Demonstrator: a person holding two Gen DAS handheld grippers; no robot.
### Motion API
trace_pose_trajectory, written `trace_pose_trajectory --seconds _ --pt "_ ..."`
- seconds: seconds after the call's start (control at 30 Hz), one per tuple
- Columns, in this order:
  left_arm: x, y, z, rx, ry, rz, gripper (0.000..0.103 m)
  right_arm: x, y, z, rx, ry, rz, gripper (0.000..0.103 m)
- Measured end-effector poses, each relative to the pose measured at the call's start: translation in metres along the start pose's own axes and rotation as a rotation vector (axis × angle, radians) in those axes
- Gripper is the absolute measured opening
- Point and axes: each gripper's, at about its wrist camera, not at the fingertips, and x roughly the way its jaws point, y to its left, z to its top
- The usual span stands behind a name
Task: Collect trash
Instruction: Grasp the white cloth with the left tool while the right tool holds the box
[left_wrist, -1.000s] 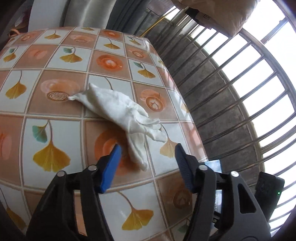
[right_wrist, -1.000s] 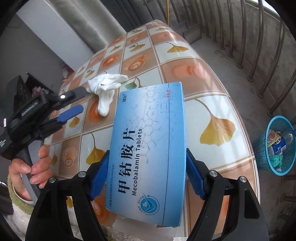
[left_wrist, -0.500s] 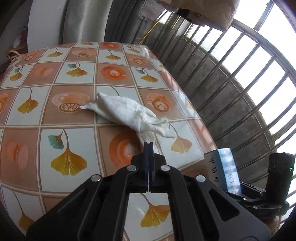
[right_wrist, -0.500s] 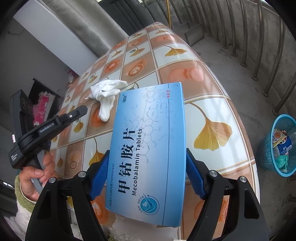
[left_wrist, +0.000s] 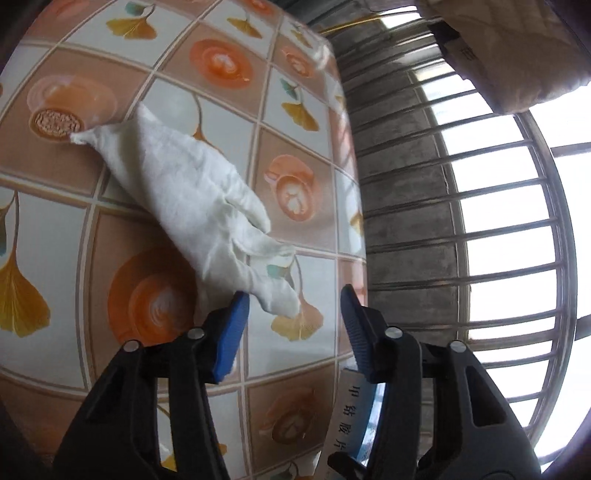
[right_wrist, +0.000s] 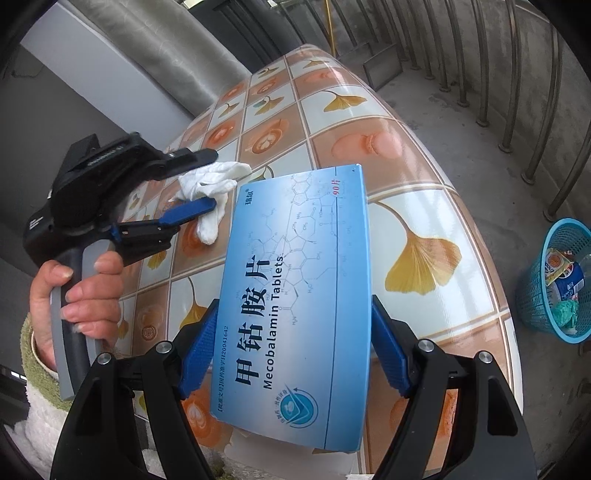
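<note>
While the left gripper (left_wrist: 293, 306) gapes wide, a white glove (left_wrist: 199, 206) lies on the tiled counter (left_wrist: 74, 236), fingertip between the pads. Right wrist: right gripper (right_wrist: 291, 354) clamps a blue tablet box (right_wrist: 295, 299) above the counter; blue basket (right_wrist: 561, 280) on the floor.

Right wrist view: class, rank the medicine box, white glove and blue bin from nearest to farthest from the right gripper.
1. Medicine box: clamped in the right gripper.
2. White glove: ahead-left on the table.
3. Blue bin: on the floor, far right.
</note>
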Motion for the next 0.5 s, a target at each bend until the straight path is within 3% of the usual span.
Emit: trace_pose_trajectory --seconds 0.03,0.1,0.17,0.27,0.33,0.5 --pt "0.005 0.005 0.002 -0.027 0.000 0.010 0.032 0.000 -0.001 0.000 0.003 -0.001 0.001 0.074" --pt "0.010 0.010 0.002 -0.043 -0.001 0.011 0.011 0.000 -0.002 0.000 0.008 -0.003 0.003 0.074" --pt "0.010 0.014 -0.001 -0.033 -0.008 0.010 0.003 0.000 -0.002 -0.001 0.009 -0.002 0.003 0.074" --pt "-0.001 0.011 -0.011 0.018 -0.019 0.002 0.001 0.000 -0.002 -0.001 0.007 -0.001 0.002 0.074" --pt "-0.019 0.002 -0.022 0.103 -0.030 0.009 0.001 0.000 -0.002 -0.001 0.007 -0.002 0.003 0.074" --pt "-0.071 -0.033 -0.040 0.268 -0.015 -0.099 0.001 0.002 -0.001 -0.002 0.006 -0.002 0.002 0.074"
